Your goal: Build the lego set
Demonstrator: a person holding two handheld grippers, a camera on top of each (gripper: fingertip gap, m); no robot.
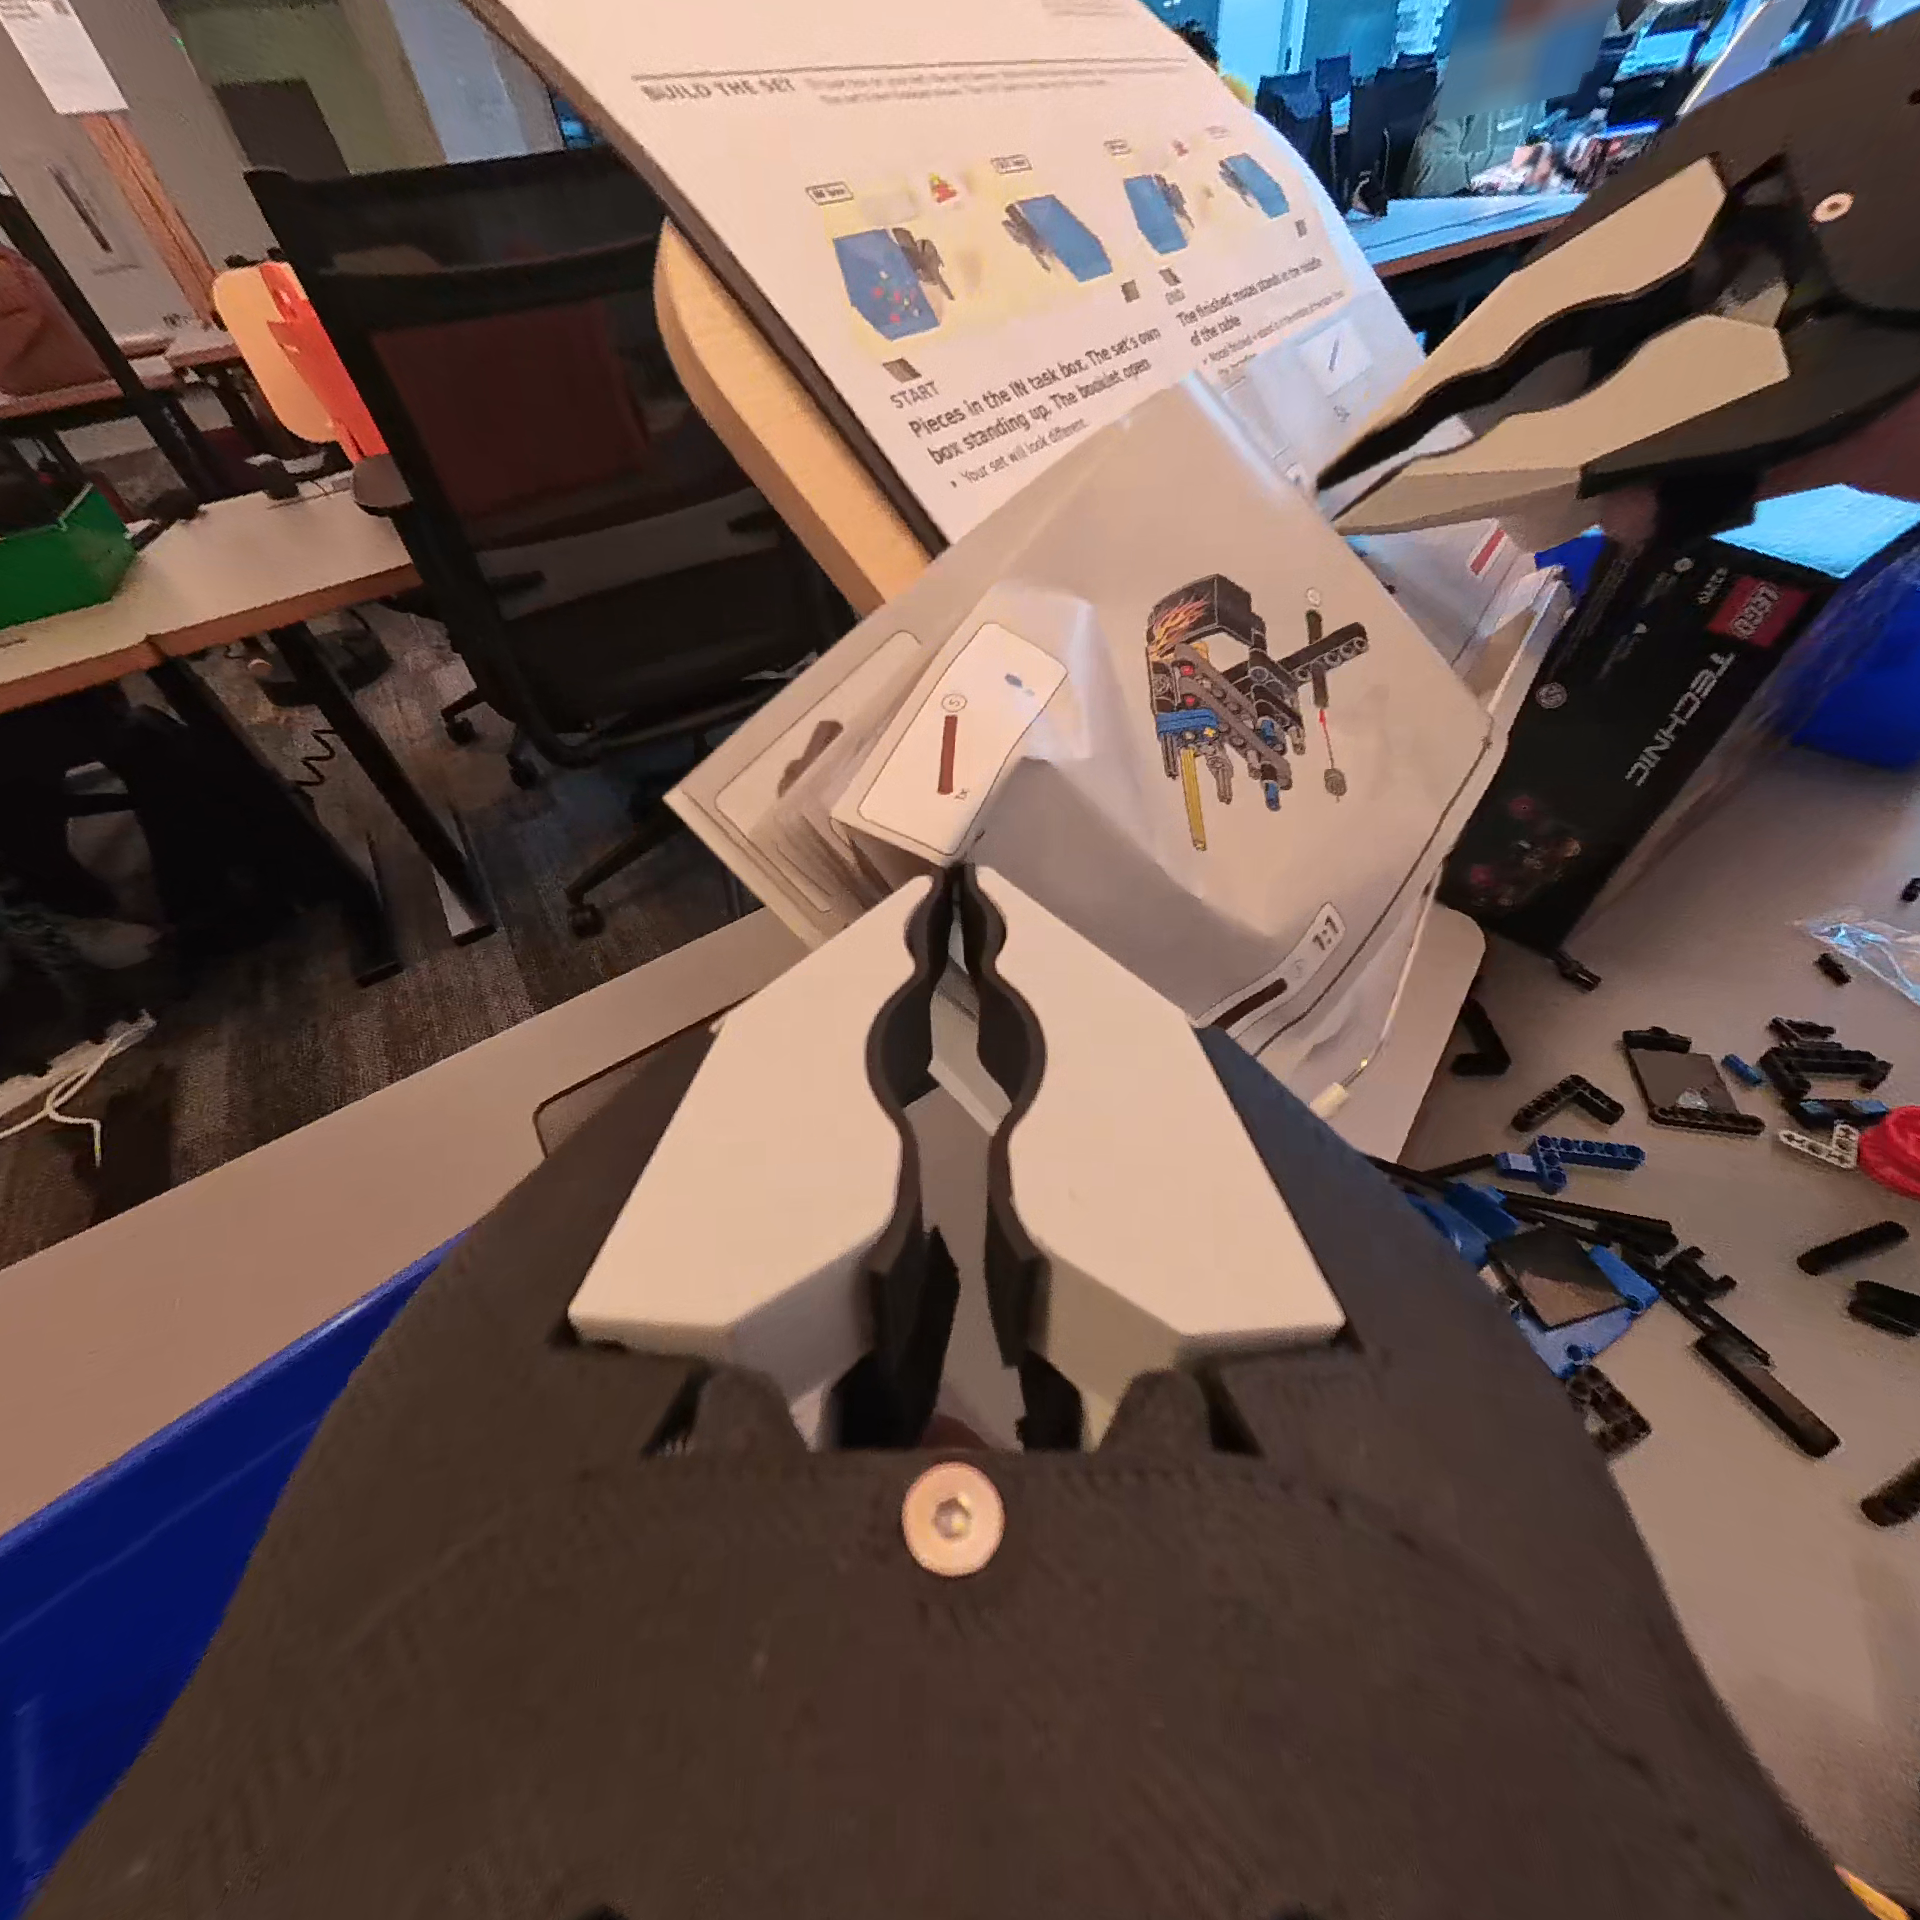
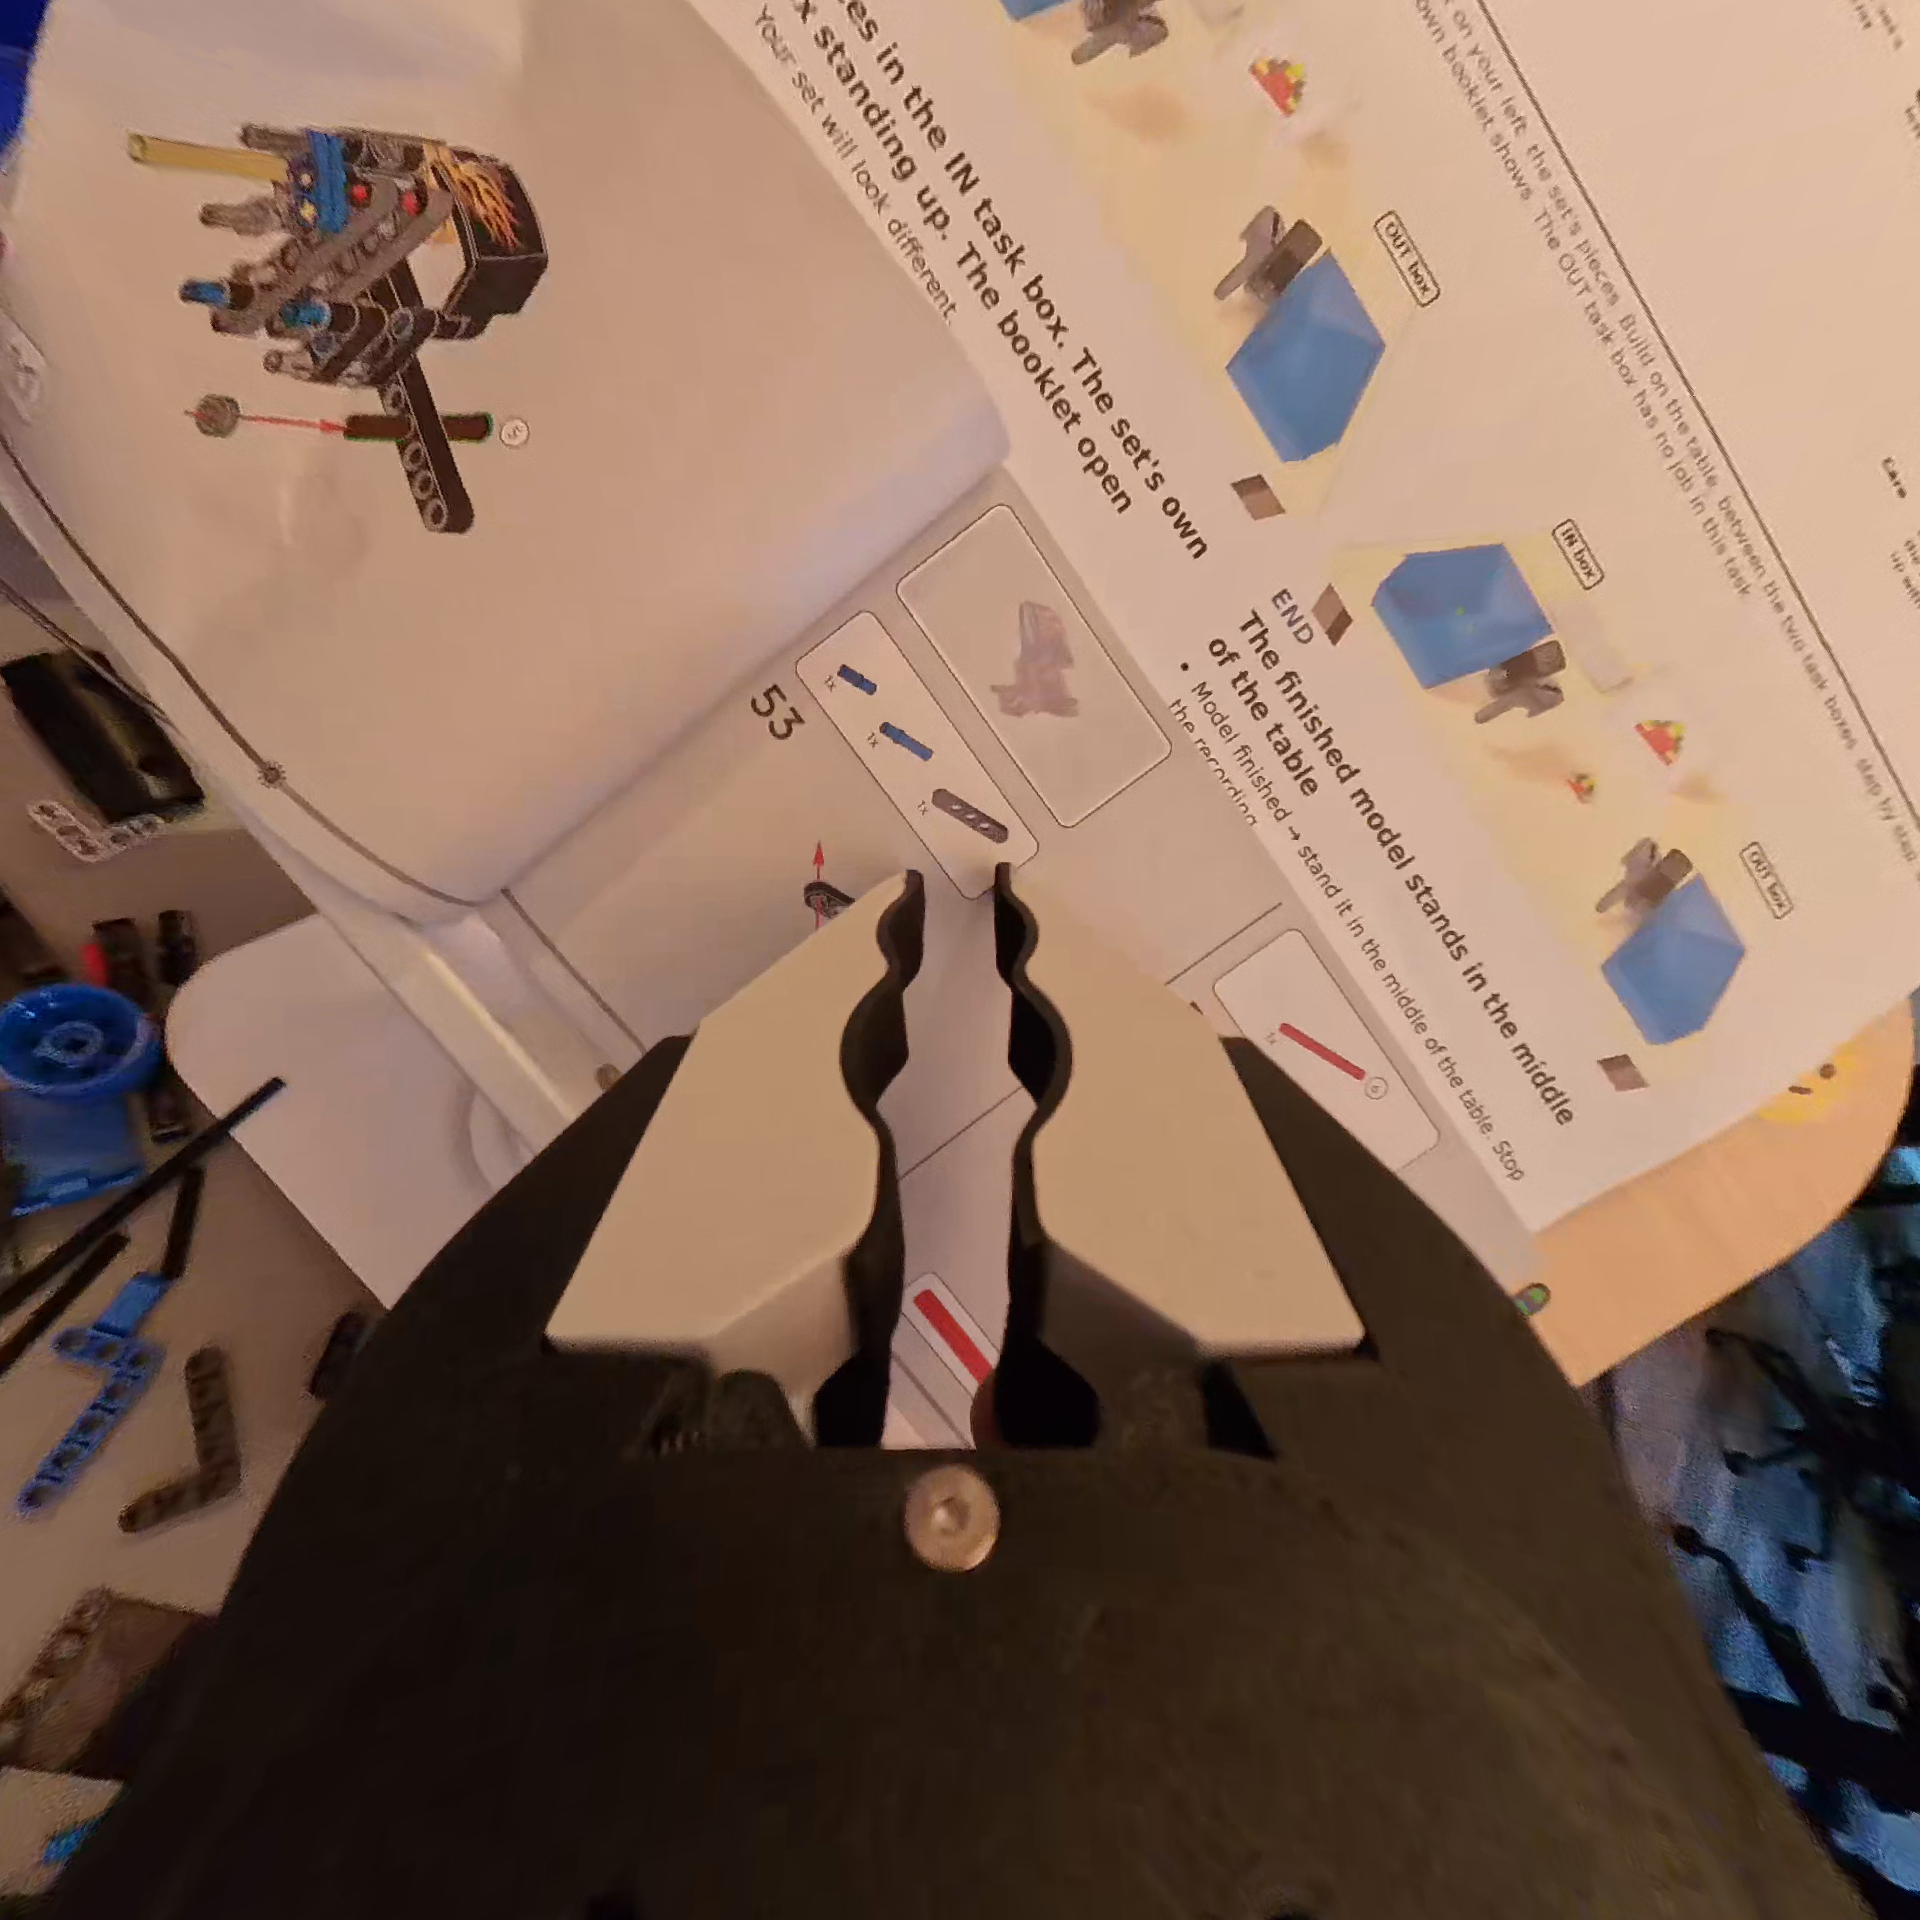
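Lego pieces (image 1: 1621, 1174) lie loose on the table's right side, unbuilt. Your left gripper (image 1: 958, 883) pinches a booklet (image 1: 1143, 748) page, lifted and curling. Your right gripper (image 2: 956, 883) hovers slightly parted over the far page, gripping nothing. Pull hard and that thin page could tear.

The left wrist view looks along its claw (image 1: 956, 883) from low over the worktop (image 1: 1662, 1507), facing the open booklet (image 1: 1143, 727) at close range. The right wrist view looks steeply down, nearer still. Both share the booklet (image 2: 468, 520) and the instruction sheet (image 1: 935, 208) behind it (image 2: 1455, 520).
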